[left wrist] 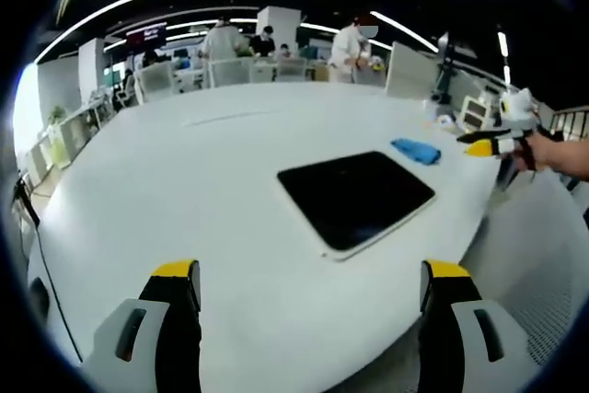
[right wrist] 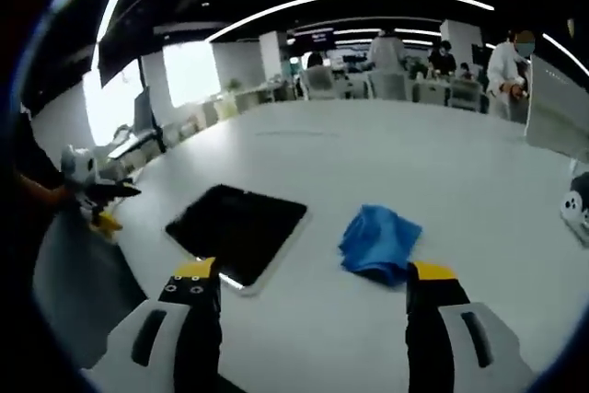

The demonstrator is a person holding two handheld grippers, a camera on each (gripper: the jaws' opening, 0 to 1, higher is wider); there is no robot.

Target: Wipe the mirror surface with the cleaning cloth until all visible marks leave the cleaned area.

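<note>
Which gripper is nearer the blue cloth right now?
Right. The right gripper hovers open just short of the blue cloth. The left gripper is open too, with the mirror lying between it and the cloth.

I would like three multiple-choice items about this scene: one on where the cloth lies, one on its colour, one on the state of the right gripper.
1. Where does the cleaning cloth lie?
A. On the mirror
B. On the table beside the mirror
C. In the right gripper

2. What colour is the cloth?
A. Blue
B. Red
C. White

3. How do the jaws of the right gripper stand?
A. Shut on the cloth
B. Shut on nothing
C. Open, holding nothing

Answers:
1 B: the cloth rests on the white table, apart from the dark mirror.
2 A: it shows blue in both views.
3 C: the jaws stand wide apart, nothing between them.
</note>
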